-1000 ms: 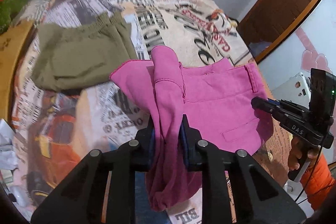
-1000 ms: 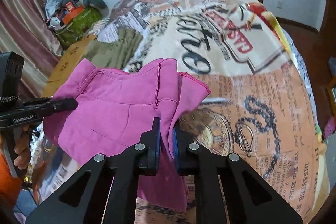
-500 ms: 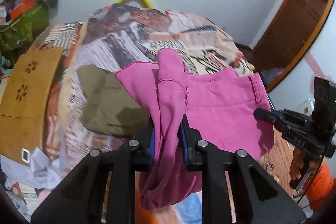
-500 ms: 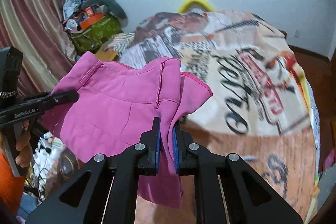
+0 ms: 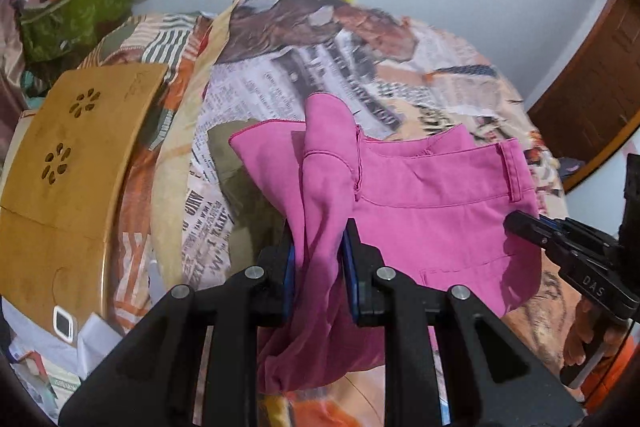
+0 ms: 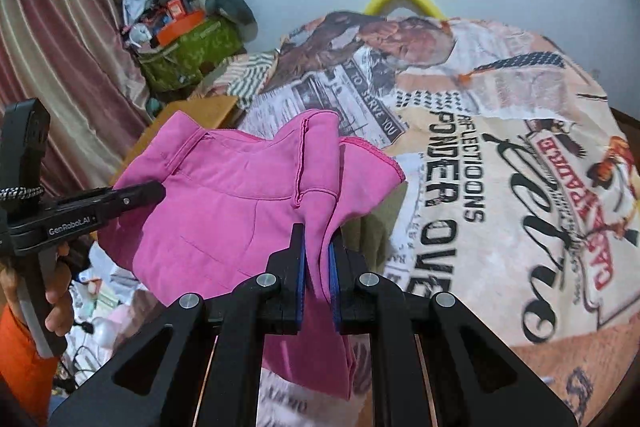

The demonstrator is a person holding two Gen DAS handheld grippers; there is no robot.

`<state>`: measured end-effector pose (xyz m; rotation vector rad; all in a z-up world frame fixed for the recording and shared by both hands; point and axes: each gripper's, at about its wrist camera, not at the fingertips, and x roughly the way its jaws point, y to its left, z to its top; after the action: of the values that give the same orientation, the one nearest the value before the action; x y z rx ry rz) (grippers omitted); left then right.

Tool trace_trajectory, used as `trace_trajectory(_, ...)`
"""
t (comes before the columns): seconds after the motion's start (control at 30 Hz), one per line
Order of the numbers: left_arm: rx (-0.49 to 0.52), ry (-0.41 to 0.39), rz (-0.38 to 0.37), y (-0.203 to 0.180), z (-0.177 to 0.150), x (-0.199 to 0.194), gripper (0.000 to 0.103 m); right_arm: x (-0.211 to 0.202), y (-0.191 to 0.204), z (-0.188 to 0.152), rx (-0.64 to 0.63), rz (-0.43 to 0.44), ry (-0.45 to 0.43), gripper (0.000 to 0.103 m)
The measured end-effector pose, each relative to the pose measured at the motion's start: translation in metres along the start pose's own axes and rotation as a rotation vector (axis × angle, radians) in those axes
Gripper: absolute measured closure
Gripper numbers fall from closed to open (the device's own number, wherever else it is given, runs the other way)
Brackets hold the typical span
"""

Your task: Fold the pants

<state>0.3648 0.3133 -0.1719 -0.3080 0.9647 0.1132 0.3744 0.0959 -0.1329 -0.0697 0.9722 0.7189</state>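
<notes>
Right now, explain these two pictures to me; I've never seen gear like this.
No robot here: a person holds a two-finger gripper in each hand, each with a camera looking along its fingers. One picture is from the left gripper, the other from the right gripper. Each also shows the other gripper at its edge. Both are shut on pink pants, held up between them over a bed with a newspaper-print cover. Olive clothing lies on the bed beneath. A wooden board and a green bag sit to the side.
</notes>
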Motion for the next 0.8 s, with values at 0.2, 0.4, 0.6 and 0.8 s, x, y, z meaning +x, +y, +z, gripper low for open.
trace_trajectory(0.2,0.057,0.036,0.059,0.01,0.001,0.058,0.082,0.05,-0.01,0.006,-0.014,-0.037,0.068,0.094)
trace_trajectory(0.4,0.048,0.077,0.066,0.024,-0.011,0.091,0.07,0.072,-0.021,-0.002,-0.023,-0.047,0.106,0.093)
trace_trajectory(0.6,-0.037,0.078,0.041,0.046,-0.015,0.082,0.058,0.063,-0.019,-0.008,-0.071,-0.099,0.109,0.084)
trace_trajectory(0.8,-0.036,0.035,0.109,0.048,-0.019,0.044,0.058,0.032,-0.021,-0.011,-0.065,-0.128,0.104,0.081)
